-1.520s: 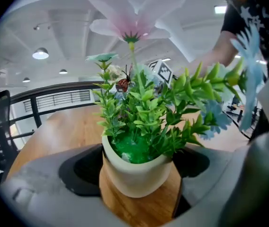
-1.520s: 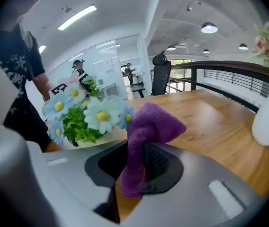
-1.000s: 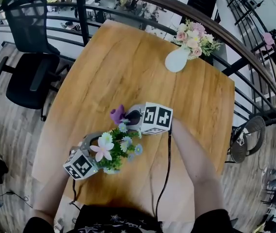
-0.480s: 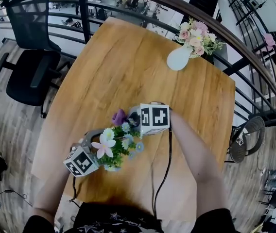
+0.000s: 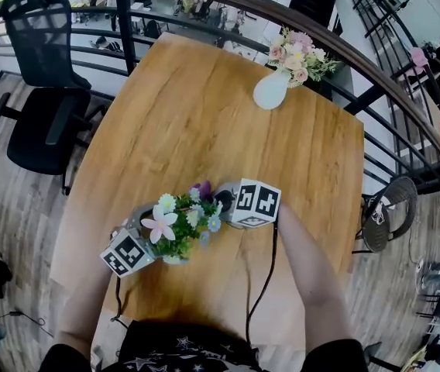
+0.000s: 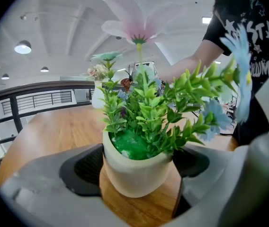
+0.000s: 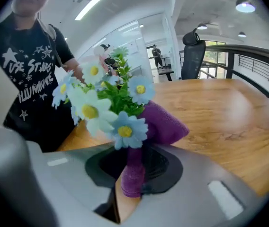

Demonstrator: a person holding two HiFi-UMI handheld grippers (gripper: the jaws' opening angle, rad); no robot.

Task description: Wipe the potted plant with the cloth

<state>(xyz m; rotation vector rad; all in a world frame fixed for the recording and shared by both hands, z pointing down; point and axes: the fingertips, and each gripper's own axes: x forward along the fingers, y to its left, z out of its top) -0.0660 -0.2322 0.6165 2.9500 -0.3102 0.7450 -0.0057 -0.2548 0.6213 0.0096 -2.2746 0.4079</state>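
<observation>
Head view: clamps with left gripper [image 5: 160, 241] the cream round pot [image 6: 134, 174] of the green artificial potted plant [image 5: 175, 227], near the front edge of the wooden table [image 5: 204, 115]. Has slid the purple fleecy cloth [image 5: 203, 188], pinched in right gripper [image 5: 218, 198], closer against the blooms; probably mid-wipe.

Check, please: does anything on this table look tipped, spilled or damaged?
Nothing stands out. The potted plant stands upright in the left gripper, the right gripper pinches the purple cloth beside the flowers, and the white vase far across the table is upright. No spill.
</observation>
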